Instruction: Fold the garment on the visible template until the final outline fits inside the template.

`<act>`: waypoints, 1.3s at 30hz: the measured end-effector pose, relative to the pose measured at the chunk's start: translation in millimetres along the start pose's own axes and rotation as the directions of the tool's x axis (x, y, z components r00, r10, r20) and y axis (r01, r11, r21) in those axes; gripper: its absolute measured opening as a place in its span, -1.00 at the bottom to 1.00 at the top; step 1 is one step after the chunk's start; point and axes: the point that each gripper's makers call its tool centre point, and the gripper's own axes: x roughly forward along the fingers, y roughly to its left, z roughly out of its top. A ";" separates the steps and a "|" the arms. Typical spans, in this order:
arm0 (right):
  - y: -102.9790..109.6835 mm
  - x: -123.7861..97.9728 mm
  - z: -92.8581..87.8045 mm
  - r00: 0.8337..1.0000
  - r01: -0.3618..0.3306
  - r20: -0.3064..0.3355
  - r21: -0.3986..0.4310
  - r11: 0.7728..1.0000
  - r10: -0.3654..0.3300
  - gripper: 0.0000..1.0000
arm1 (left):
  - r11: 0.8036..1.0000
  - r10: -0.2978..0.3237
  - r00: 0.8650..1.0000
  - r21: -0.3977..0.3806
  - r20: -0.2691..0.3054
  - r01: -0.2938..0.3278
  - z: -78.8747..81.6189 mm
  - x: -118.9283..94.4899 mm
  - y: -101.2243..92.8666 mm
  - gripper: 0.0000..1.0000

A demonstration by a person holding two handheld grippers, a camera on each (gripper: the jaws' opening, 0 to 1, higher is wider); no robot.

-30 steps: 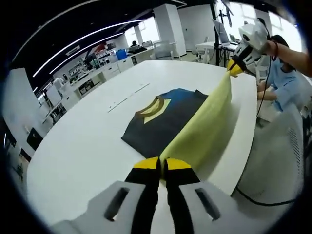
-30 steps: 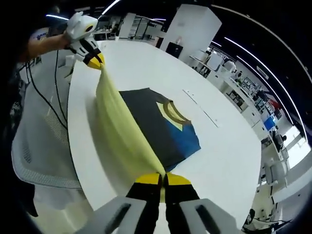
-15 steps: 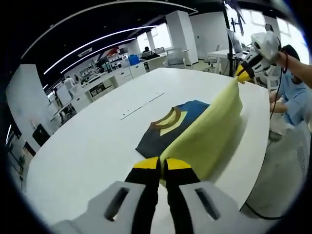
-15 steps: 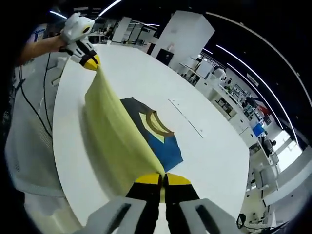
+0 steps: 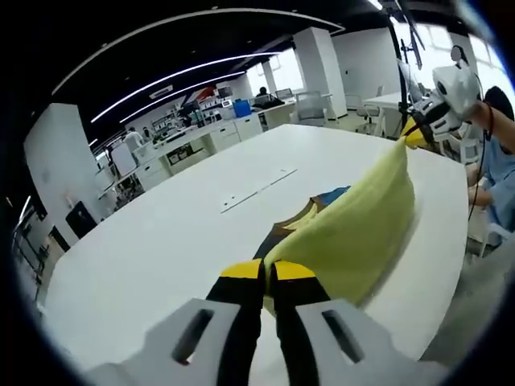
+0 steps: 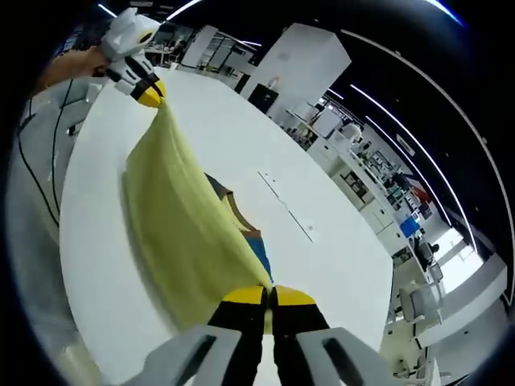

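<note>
A T-shirt lies on the white table (image 5: 161, 241), its yellow back panel (image 5: 354, 229) lifted and stretched between both grippers. My left gripper (image 5: 266, 271) is shut on one corner of the yellow hem. The right gripper (image 5: 416, 135) pinches the other corner at the upper right. Beyond the yellow cloth peeks the dark front with a brown collar (image 5: 299, 217) and a blue strip (image 5: 334, 195). In the right gripper view my right gripper (image 6: 268, 296) is shut on the hem of the yellow panel (image 6: 181, 233), the left gripper (image 6: 150, 93) holds the far corner, and the collar (image 6: 235, 215) peeks out.
A thin line of marks (image 5: 257, 189) crosses the table past the shirt; the same marks (image 6: 286, 207) show in the right gripper view. A person's sleeve (image 5: 491, 173) is at the table's right edge. Desks and a white pillar (image 5: 326, 60) stand behind. A cable (image 6: 32, 173) hangs off the near table edge.
Both grippers have carried the stretched yellow panel forward over the dark front, which is now mostly covered. Both views have risen and swung with the hands.
</note>
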 end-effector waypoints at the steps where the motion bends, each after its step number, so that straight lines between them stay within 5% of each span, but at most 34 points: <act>1: -1.5 2.3 0.3 1.000 0.006 -0.003 -0.005 1.000 -0.006 -1.00 | 1.000 0.003 1.000 -0.007 0.003 -0.003 0.6 1.2 1.0 -0.99; 9: -16.7 27.0 -0.4 0.999 0.035 -0.021 0.001 0.999 -0.035 -1.00 | 1.000 0.021 1.000 -0.023 0.006 -0.021 6.8 27.4 13.5 -0.99; 17: -26.6 54.2 -1.3 0.999 0.041 -0.030 0.034 0.999 -0.040 -1.00 | 0.996 0.066 0.996 -0.058 -0.053 -0.069 -2.1 55.2 23.3 -0.99; 23: -26.4 78.6 -13.5 0.994 0.056 -0.096 0.007 0.998 -0.055 -1.00 | 0.993 0.073 0.995 -0.083 -0.073 -0.079 -8.0 73.4 26.5 -0.98; 39: -13.1 139.0 -41.5 0.984 -0.003 -0.181 -0.046 0.999 -0.006 -1.00 | 0.982 0.053 0.986 -0.171 -0.155 -0.080 -48.5 122.1 33.0 -0.98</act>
